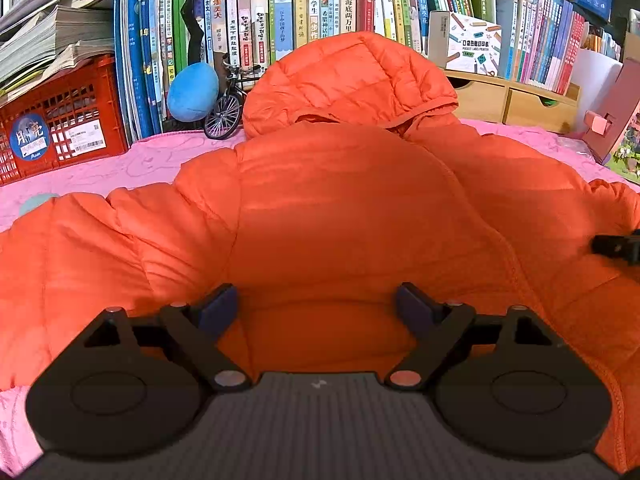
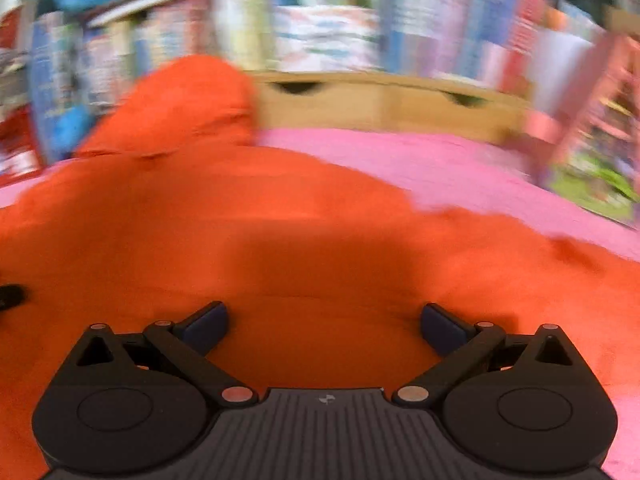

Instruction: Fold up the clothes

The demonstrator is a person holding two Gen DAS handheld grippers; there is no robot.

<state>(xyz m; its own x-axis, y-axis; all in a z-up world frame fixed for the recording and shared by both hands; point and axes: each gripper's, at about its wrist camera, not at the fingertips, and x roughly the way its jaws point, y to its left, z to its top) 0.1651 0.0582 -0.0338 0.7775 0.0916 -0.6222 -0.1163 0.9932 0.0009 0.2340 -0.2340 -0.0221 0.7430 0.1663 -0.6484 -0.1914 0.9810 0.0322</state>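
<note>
Barely begun, by the look of it. Spread nearly flat on the pink patterned cloth (image 1: 120, 168) covering the tabletop: one puffy orange quilted hooded jacket (image 1: 340, 216), front up, hood (image 1: 352, 84) propped toward the row of upright books (image 1: 280, 12) behind it. Sleeves out to either side of the jacket's body, none brought across yet; no crease or fold to be seen.

Left claw (image 1: 316, 308) low over the hem end of the jacket, spread wide, nothing pinched. Right claw (image 2: 324, 328) likewise spread and empty, over the jacket's other half; that view heavily blurred, so fine detail lost.

Left to do, likely: sleeves inward over the jacket's chest, hood down, then the body doubled over.
</note>
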